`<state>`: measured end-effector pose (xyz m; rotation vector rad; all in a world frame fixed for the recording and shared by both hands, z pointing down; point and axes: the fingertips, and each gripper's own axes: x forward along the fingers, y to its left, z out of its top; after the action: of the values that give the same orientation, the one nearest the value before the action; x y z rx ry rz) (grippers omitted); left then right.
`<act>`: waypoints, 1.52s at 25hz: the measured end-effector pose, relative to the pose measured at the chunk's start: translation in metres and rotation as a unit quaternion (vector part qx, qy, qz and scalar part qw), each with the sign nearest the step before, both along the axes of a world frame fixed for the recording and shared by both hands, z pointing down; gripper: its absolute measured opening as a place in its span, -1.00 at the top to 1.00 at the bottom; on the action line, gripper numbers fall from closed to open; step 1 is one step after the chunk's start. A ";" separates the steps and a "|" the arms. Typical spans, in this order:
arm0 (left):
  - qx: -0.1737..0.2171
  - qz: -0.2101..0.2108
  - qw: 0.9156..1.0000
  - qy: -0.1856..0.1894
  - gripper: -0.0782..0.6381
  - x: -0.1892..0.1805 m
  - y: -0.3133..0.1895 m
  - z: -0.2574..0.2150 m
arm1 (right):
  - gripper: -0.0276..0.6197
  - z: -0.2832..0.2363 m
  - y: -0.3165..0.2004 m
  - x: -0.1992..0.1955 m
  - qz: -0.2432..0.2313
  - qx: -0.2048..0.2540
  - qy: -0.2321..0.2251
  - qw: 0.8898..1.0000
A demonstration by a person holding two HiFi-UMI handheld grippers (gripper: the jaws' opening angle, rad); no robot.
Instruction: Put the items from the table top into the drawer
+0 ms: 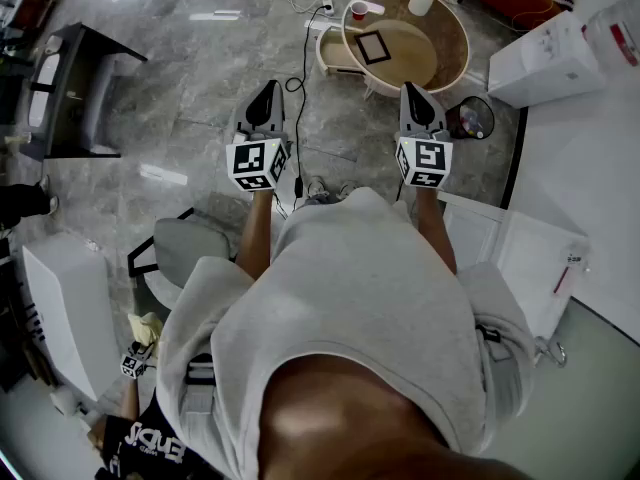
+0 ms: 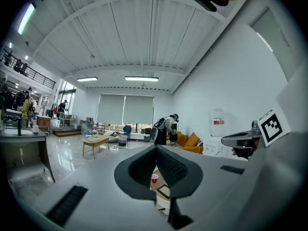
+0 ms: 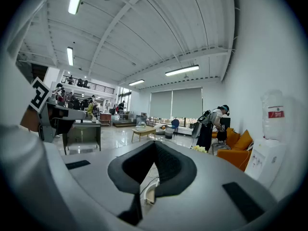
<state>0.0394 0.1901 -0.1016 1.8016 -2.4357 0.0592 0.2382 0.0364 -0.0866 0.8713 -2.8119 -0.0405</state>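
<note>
My left gripper (image 1: 269, 90) and right gripper (image 1: 412, 90) are pinched closed and empty, short of the round table (image 1: 425, 60). I'd step closer, open one, and approach the apparent red cup (image 1: 359, 11) level.

3 items sit on the round wooden worktop (image 1: 428, 56): a small red cup (image 1: 359, 11) upright near its far-left rim, a white vase (image 1: 421, 1) holding yellow flowers upright at the far rim, and a flat square black-framed panel (image 1: 372, 46) lying left of centre, turned corner-on. All 3 stand apart from each other, none touching. The drawer (image 1: 330, 54) shows as a pale-walled tray pulled out from under the worktop's left edge, open, with nothing clearly made out inside it.
</note>
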 end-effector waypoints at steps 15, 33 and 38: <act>0.000 -0.009 1.000 -0.001 0.74 0.000 -0.004 -0.002 | 0.84 0.002 -0.002 0.001 -0.009 0.005 0.005 1.000; -0.022 -0.031 0.999 -0.011 0.74 0.012 -0.018 0.004 | 0.84 0.020 -0.024 -0.003 -0.050 -0.011 0.005 0.999; -0.023 -0.025 0.999 -0.009 0.74 0.001 -0.029 0.007 | 0.84 0.022 -0.032 -0.018 -0.052 -0.010 0.007 0.999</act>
<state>0.0404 0.1607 -0.0950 1.7271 -2.4704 0.1272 0.2204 0.0044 -0.0642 0.7158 -2.8377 -0.0342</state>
